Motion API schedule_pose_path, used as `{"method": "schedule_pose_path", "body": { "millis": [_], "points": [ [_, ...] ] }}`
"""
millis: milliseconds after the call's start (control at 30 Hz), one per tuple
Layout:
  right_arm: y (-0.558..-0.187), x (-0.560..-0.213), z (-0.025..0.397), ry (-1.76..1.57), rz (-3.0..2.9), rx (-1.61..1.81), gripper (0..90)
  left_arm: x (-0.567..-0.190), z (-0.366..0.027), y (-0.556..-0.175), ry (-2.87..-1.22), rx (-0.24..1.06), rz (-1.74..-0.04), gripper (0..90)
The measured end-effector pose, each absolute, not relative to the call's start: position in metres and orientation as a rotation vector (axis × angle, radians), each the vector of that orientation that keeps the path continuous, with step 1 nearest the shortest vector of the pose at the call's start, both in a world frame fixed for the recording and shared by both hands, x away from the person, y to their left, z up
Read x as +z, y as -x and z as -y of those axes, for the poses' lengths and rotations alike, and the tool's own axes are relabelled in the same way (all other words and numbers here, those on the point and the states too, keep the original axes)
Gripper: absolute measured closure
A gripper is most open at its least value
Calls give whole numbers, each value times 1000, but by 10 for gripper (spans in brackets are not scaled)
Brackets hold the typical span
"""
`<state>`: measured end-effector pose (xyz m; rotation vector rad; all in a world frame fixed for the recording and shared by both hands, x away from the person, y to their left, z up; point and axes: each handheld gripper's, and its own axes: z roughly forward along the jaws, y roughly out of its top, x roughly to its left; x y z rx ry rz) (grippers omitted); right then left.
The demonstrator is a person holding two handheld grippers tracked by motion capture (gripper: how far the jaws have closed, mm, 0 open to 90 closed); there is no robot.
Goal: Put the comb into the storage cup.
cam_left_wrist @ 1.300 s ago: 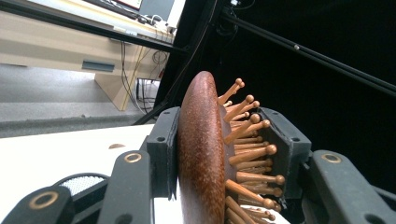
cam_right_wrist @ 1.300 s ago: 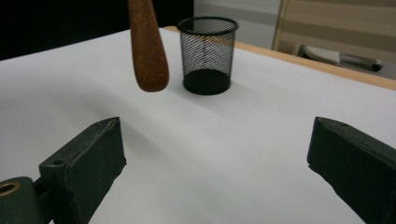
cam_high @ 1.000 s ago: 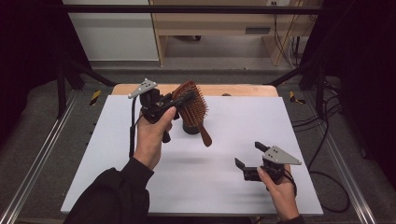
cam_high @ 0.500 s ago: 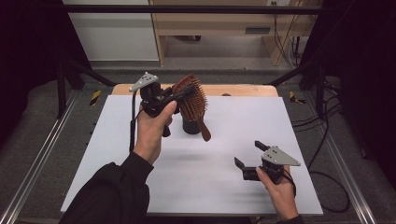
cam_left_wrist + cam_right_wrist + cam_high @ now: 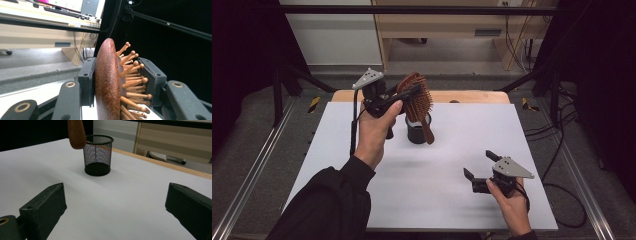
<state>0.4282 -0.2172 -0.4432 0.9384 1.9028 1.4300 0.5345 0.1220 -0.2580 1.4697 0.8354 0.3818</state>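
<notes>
Wooden hairbrush (image 5: 418,100) held in the air at 12 o'clock on the white table (image 5: 362,145), above a black mesh cup (image 5: 417,131); left gripper (image 5: 404,95) clamped across the brush head, one jaw flat on the smooth wooden back, the other pressed into the ball-tipped bristles (image 5: 132,82); brush head (image 5: 108,82) stands on edge between the jaws in the left gripper view; handle slants down toward 5 o'clock in the high view, its tip hanging beside the rim of the cup; in the right gripper view the handle end (image 5: 76,133) hangs at the cup's (image 5: 98,155) near rim, not inside; right gripper (image 5: 482,170) rests low at 4 o'clock, well apart from the cup, jaws spread wide with nothing between them, pointing toward the cup.
</notes>
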Motion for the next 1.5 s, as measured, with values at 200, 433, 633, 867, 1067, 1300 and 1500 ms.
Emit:
{"method": "schedule_pose_path", "body": {
  "millis": [200, 433, 633, 867, 1067, 1300, 1500],
  "points": [
    [-429, -443, 216, -935, -1903, 1423, 33, -252, -121, -543, -1465, 401, -837, 519],
    [-430, -444, 215, -933, -1904, 1411, 33, -244, -124, -548, -1440, 402, -834, 519],
    [-431, -445, 214, -918, -1909, 1405, 33, -241, -126, -556, -1417, 394, -843, 518],
    [-431, -445, 213, -912, -1917, 1404, 33, -239, -125, -564, -1418, 427, -849, 518],
    [-430, -445, 211, -903, -1930, 1409, 34, -240, -127, -569, -1396, 448, -858, 518],
    [-431, -446, 211, -899, -1930, 1402, 34, -240, -129, -572, -1379, 447, -857, 517],
    [-431, -446, 211, -896, -1932, 1403, 34, -241, -129, -573, -1360, 458, -860, 517]
  ]
}}
